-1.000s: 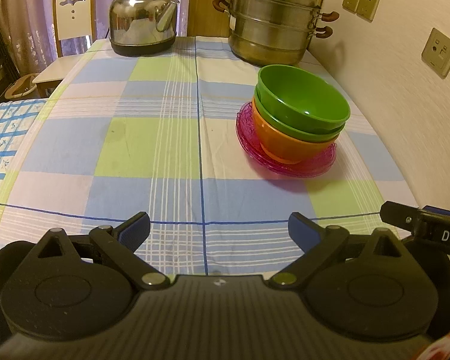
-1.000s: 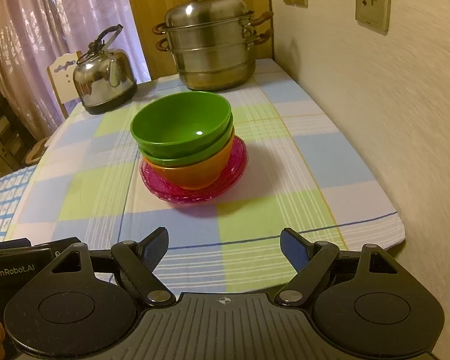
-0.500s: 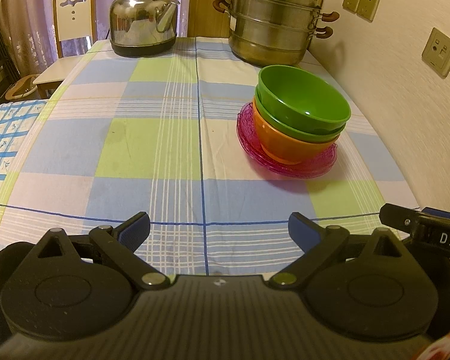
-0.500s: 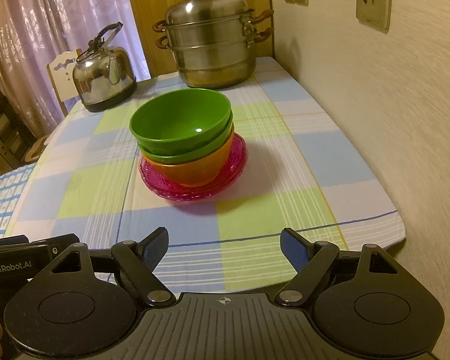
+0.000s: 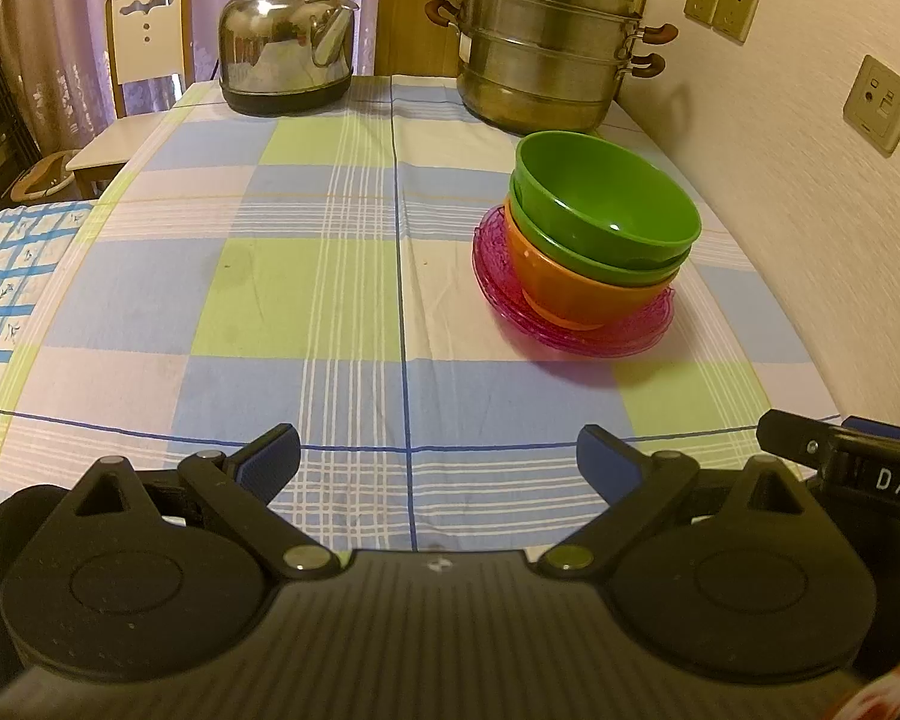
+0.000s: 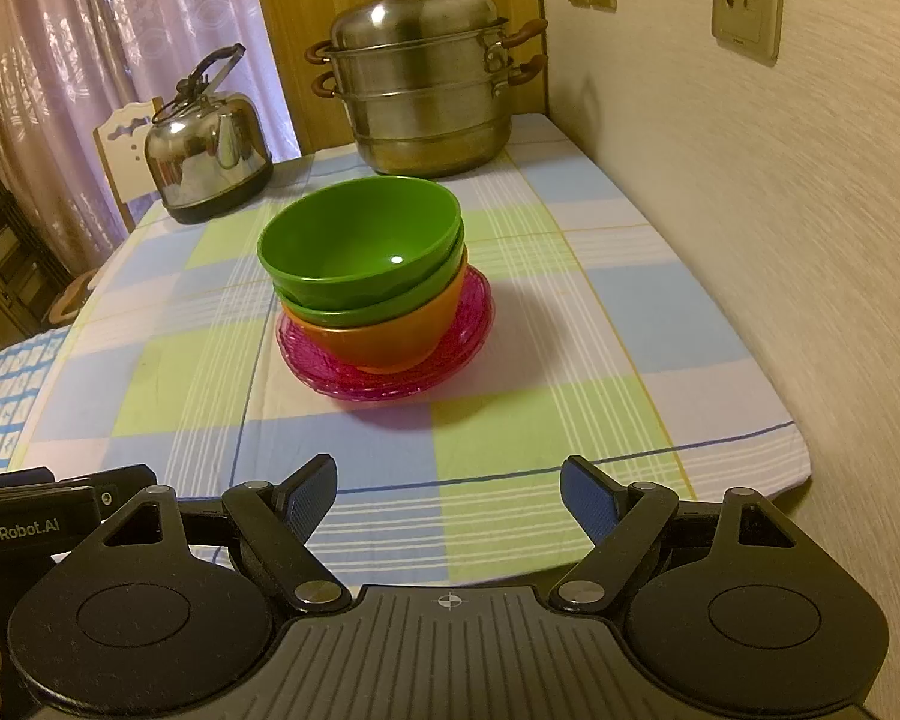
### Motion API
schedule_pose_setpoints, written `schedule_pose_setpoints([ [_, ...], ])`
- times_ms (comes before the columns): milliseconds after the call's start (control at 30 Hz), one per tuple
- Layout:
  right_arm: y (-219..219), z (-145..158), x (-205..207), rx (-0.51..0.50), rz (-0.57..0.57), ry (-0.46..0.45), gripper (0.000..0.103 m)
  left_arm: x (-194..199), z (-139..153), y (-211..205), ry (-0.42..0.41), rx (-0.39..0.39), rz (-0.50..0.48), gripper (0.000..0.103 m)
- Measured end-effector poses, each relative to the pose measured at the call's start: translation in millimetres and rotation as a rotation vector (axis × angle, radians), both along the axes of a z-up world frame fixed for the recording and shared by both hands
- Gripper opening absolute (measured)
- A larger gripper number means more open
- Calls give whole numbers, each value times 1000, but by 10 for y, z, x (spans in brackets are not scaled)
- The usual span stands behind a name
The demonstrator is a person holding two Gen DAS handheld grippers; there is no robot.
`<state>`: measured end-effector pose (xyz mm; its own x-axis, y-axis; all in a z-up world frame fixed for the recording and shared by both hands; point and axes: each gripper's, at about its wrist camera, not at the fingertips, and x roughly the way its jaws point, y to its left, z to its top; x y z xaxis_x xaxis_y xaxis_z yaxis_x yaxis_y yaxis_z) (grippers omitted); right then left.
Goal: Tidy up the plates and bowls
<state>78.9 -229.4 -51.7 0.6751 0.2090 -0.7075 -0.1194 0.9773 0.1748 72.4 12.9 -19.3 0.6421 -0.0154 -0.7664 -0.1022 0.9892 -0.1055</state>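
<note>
Two green bowls (image 5: 606, 204) (image 6: 360, 240) sit nested in an orange bowl (image 5: 582, 291) (image 6: 390, 339), which stands on a stack of pink plates (image 5: 510, 294) (image 6: 468, 324) on the checked tablecloth near the wall. My left gripper (image 5: 438, 462) is open and empty over the table's front edge, left of the stack. My right gripper (image 6: 447, 489) is open and empty at the front edge, facing the stack from a distance. Each gripper's body shows at the edge of the other's view.
A steel kettle (image 5: 288, 54) (image 6: 207, 144) and a tiered steel steamer pot (image 5: 546, 42) (image 6: 426, 84) stand at the table's far end. The wall with sockets (image 6: 744, 0) runs along the right. A chair (image 5: 147, 30) stands at the far left.
Both grippers stay open and nearly still. The right wrist view has shifted slightly; the bowl stack has not moved.
</note>
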Motion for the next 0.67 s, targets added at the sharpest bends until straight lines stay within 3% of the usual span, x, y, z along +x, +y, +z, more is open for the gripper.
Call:
schedule_pose_setpoints([
  [667, -14, -17, -7, -5, 1, 2, 81, -18, -21, -4, -8, -15, -4, 99],
])
